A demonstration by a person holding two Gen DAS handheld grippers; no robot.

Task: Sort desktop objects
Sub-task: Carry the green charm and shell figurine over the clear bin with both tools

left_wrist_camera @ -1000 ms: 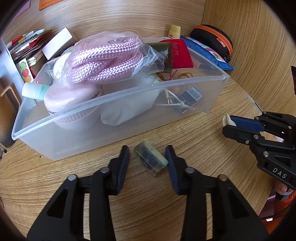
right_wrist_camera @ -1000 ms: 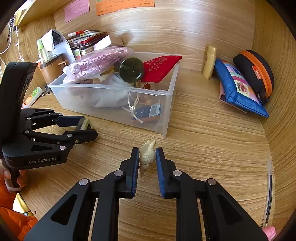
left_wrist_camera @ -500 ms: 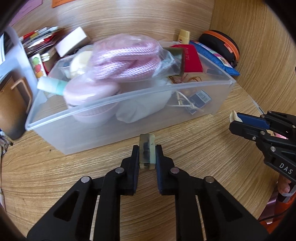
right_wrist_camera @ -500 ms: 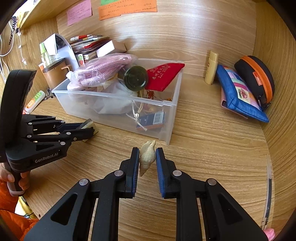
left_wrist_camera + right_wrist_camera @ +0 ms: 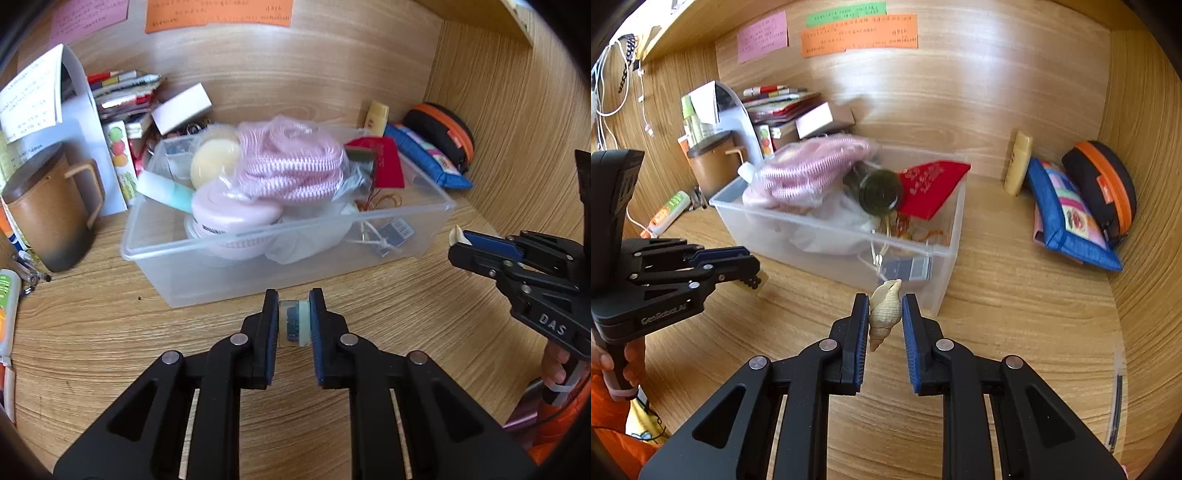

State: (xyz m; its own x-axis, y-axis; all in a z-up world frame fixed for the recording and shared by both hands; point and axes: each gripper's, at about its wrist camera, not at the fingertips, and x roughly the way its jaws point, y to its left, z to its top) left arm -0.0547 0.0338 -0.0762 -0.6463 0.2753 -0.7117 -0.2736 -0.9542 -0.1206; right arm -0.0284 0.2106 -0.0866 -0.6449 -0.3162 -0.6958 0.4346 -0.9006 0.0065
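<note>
1. The left gripper (image 5: pixel 293 323) has its two black fingers clamped on a small translucent case (image 5: pixel 292 322) with something dark inside, held clear of the wooden desk (image 5: pixel 110 332) in front of the bin.
2. The right gripper (image 5: pixel 885 321) pinches a cream spiral seashell (image 5: pixel 883 313) between its blue pads (image 5: pixel 911 343), the shell's pointed end hanging down, above the desk near the bin's front corner.
3. Just beyond both grippers sits a clear plastic bin (image 5: pixel 229 258), heaped with a bagged pink rope (image 5: pixel 291 166), a pink round tub (image 5: pixel 232 214), a dark green jar (image 5: pixel 881 192) on its side and a red pouch (image 5: pixel 932 184) leaning over the far rim.
4. Left of the bin stands a brown lidded mug (image 5: pixel 48 218); behind it rests a stack of papers and small boxes (image 5: pixel 129 96).
5. To the right, against the back wall, a yellow tube (image 5: pixel 1018 162) stands upright beside a blue patchwork pouch (image 5: pixel 1067 218) and a black case with an orange zip (image 5: pixel 1102 184).
6. Pink, green and orange notes (image 5: pixel 858 33) are stuck to the wall above.
</note>
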